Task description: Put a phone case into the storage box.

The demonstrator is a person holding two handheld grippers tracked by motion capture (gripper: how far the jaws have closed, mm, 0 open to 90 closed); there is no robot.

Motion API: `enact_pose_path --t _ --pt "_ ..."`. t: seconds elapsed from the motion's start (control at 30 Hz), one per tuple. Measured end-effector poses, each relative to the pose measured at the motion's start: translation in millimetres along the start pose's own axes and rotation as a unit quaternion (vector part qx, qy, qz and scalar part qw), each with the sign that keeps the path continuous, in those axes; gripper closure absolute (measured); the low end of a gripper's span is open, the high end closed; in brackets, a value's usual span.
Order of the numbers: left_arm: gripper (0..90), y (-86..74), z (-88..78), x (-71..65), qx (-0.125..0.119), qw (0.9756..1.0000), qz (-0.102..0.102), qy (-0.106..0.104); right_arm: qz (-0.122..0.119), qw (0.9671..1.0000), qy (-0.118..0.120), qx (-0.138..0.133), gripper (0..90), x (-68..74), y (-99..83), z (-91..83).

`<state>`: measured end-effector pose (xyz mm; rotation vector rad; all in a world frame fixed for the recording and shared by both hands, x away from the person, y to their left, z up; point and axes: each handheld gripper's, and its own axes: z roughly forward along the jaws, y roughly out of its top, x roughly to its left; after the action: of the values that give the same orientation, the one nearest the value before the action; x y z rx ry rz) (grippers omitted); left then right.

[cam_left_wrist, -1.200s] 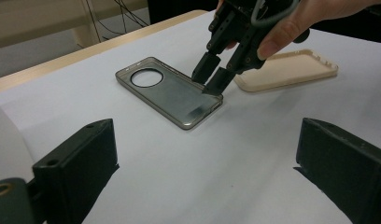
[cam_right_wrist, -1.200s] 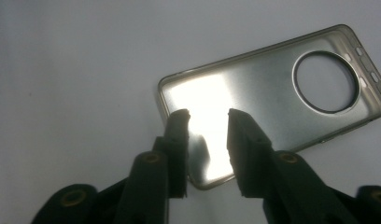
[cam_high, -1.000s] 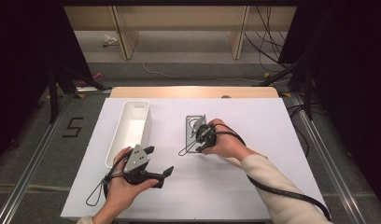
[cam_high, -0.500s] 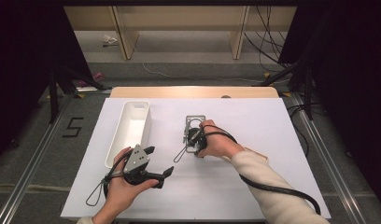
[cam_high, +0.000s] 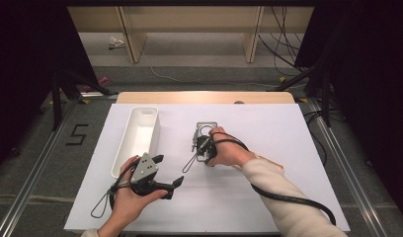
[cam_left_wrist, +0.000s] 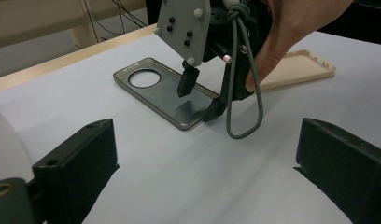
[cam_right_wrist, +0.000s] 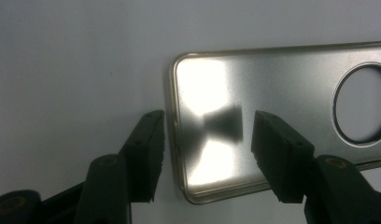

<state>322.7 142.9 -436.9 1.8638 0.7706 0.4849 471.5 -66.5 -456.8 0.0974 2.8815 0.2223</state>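
Right gripper straddles the phone case's short end, jaws apart, nothing gripped; it should lower, then pinch the rim squarely. Left gripper waits, released.

high: overhead, facing forward-down | claw views: low, close | shared: phone case

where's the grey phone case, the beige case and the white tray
grey phone case [cam_left_wrist: 167, 95]: left gripper view, flat inner face.
beige case [cam_left_wrist: 298, 71]: left gripper view, its inner face.
white tray [cam_high: 138, 140]: high view, bare floor inside.
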Motion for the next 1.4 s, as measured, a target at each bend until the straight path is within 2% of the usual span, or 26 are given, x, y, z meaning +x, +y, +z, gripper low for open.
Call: enact_pose_path --t 0.13,0.4,0.43,0.5,0.7,0.73,0.9,1.4 --pt "4.7 0.1 0.0 -0.2 0.000 1.0000 0.000 0.000 -0.008 1.0000 0.000 0.001 48.4 0.4 2.1 0.7" --pt "4.7 0.2 -0.2 -0.2 -0.001 1.0000 0.000 0.000 -0.033 0.9993 0.012 0.012 59.1 1.5 6.1 0.4" --pt "4.7 0.1 -0.2 -0.3 -0.001 1.0000 -0.001 0.000 -0.034 0.9991 0.013 0.020 60.1 1.6 7.0 -0.7" --pt "4.7 0.0 -0.3 -0.1 -0.001 1.0000 -0.001 0.000 -0.040 0.9990 0.007 0.020 60.4 0.6 7.8 -0.3" --pt "4.7 0.1 -0.3 -0.1 -0.002 1.0000 0.000 0.000 -0.051 0.9983 0.005 0.028 62.2 0.1 8.9 0.7" --pt "4.8 0.2 -0.4 0.0 -0.002 1.0000 0.000 0.000 -0.047 0.9984 0.008 0.030 63.3 1.0 9.0 0.8" --pt "4.9 0.2 -0.5 -0.3 -0.002 1.0000 0.000 -0.001 -0.060 0.9975 0.014 0.036 70.0 1.9 10.8 1.1" --pt "4.9 0.2 -0.4 -0.5 -0.002 1.0000 0.000 -0.001 -0.055 0.9971 0.025 0.045 86.1 8.0 12.0 -0.4"
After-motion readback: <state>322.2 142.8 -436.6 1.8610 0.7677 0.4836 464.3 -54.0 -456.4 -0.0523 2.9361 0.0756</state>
